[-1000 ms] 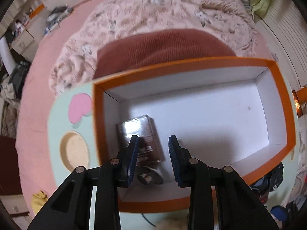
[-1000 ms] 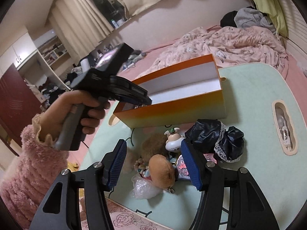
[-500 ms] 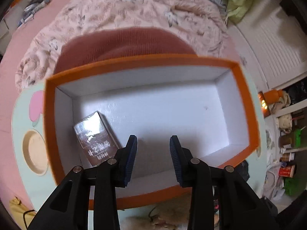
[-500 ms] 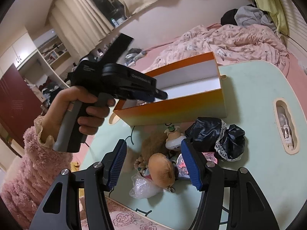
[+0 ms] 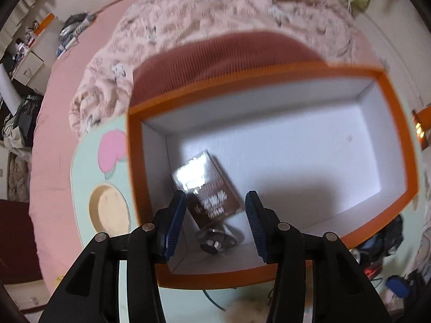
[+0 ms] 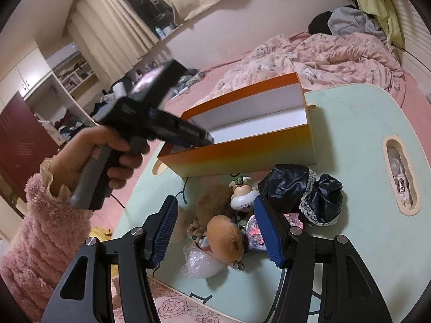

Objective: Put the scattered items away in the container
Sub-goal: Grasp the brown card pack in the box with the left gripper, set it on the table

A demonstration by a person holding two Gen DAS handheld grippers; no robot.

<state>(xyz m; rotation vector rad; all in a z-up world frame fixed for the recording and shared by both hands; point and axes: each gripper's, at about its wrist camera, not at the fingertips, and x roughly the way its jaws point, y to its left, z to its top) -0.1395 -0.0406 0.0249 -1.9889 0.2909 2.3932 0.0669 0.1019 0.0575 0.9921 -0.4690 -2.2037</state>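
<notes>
One glossy brown packet [image 5: 208, 188] and one small metal piece [image 5: 215, 241] are seen lying in the orange-rimmed, white-lined cardboard box [image 5: 269, 75], released beneath the left gripper [image 5: 215, 223], whose jaws are opening; at 6 o'clock of the box, the empty right gripper [image 6: 215, 226] is held spread above one furry toy [image 6: 223, 237]

The container, an open box [image 5: 398, 140] with an orange rim and white inside, stands on the pale green desk [image 6: 358, 134] and holds a dark brown glossy packet [image 5: 212, 191] lying flat near one end, with a small round metallic piece [image 5: 215, 241] just beside it. In front of the box lie the scattered items: a brown plush toy [image 6: 225, 238], a small white figurine [image 6: 242, 192], a black lace-trimmed cloth [image 6: 301, 191], a crumpled clear bag [image 6: 200, 262] and a shiny pink wrapper [image 6: 254, 232], bunched close together.
</notes>
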